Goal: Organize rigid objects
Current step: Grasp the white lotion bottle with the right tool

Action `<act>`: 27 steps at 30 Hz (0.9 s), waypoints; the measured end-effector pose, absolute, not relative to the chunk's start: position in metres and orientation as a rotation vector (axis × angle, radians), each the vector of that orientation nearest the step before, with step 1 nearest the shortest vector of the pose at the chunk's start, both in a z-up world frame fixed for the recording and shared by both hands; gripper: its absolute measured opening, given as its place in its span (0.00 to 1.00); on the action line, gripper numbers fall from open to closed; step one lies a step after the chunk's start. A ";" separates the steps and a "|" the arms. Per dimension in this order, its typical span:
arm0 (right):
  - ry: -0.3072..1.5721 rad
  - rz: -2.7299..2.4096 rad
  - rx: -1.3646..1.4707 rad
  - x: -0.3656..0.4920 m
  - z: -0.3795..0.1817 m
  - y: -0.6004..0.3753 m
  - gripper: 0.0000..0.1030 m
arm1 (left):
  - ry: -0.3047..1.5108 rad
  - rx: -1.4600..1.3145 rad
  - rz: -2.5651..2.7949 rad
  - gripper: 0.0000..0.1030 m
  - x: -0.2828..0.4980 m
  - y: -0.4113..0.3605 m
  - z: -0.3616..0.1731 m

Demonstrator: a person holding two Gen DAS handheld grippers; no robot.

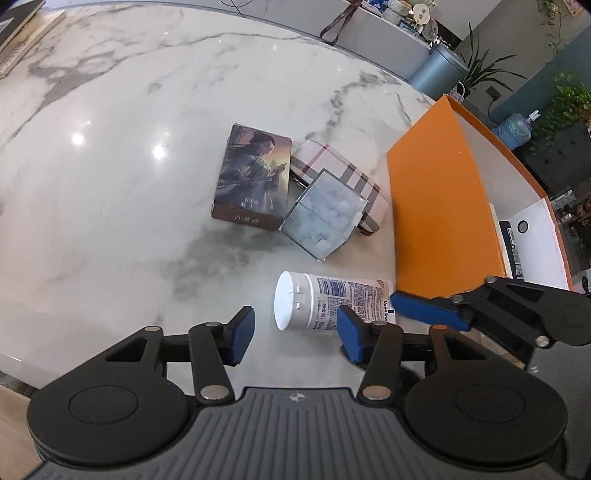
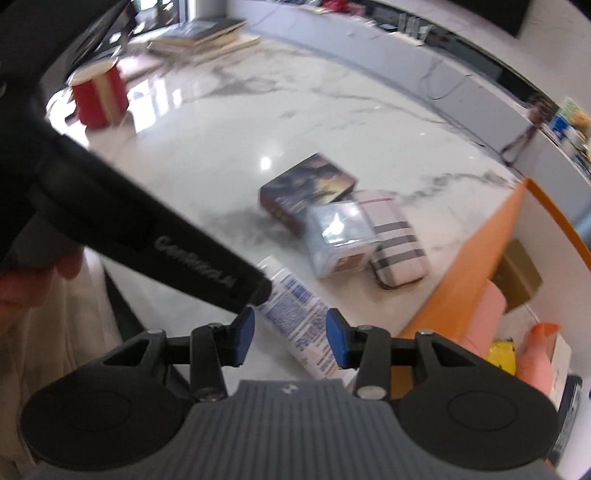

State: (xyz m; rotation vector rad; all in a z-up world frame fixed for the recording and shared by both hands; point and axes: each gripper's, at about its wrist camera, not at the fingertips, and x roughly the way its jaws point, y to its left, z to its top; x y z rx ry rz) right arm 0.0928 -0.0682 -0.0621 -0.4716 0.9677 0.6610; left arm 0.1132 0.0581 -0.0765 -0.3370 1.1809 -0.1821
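1. Where the left gripper (image 1: 293,334) hangs low over the marble table (image 1: 110,166), its blue pads stand apart, and the capped end of a white tube (image 1: 325,301) lies on the table between and just ahead of them; no pad presses on it.
2. At the tube's other end, the right gripper (image 2: 290,336) has its jaws apart too, with the tube (image 2: 295,314) running between them; whether a pad touches it I cannot tell, as that view is blurred.
3. Just right of the tube stands an orange box (image 1: 443,206), open at the top, with a pink roll (image 2: 484,314) and other small things inside.
4. Farther out, 3 things lie bunched together: a picture box (image 1: 251,177), a clear case (image 1: 323,210) leaning on a plaid pouch (image 1: 340,166).
5. Well beyond, near the table's far edge, a red cup (image 2: 99,96) stands before stacked books (image 2: 199,35).
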 end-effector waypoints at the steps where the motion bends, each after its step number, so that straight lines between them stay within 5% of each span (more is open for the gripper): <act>1: 0.973 0.669 -0.506 0.094 -0.065 -0.064 0.42 | 1.179 -0.332 -0.189 0.55 0.114 0.057 -0.076; 21: 1.077 0.675 -0.621 0.120 -0.102 -0.042 0.63 | 1.176 -0.380 -0.192 0.55 0.117 0.069 -0.085; 27: 1.058 0.627 -0.613 0.124 -0.098 -0.037 0.35 | 1.158 -0.409 -0.175 0.55 0.115 0.075 -0.083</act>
